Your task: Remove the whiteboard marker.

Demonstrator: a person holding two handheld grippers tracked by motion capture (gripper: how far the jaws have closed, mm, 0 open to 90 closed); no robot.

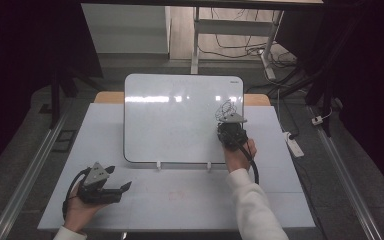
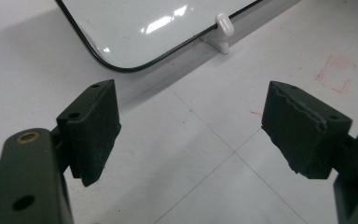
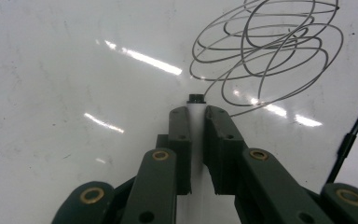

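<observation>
Marker (image 3: 196, 116) sits clamped between your right gripper's (image 3: 195, 122) fingers, tip at the whiteboard (image 1: 180, 120) just below the grey scribble (image 3: 270, 51) on its right side. Step in hand looks like drawing on the board. Next move likely needs light, steady tip pressure. Your left gripper (image 2: 191, 130) rests low on the counter (image 1: 190, 200), fingers spread wide, holding nothing.
</observation>
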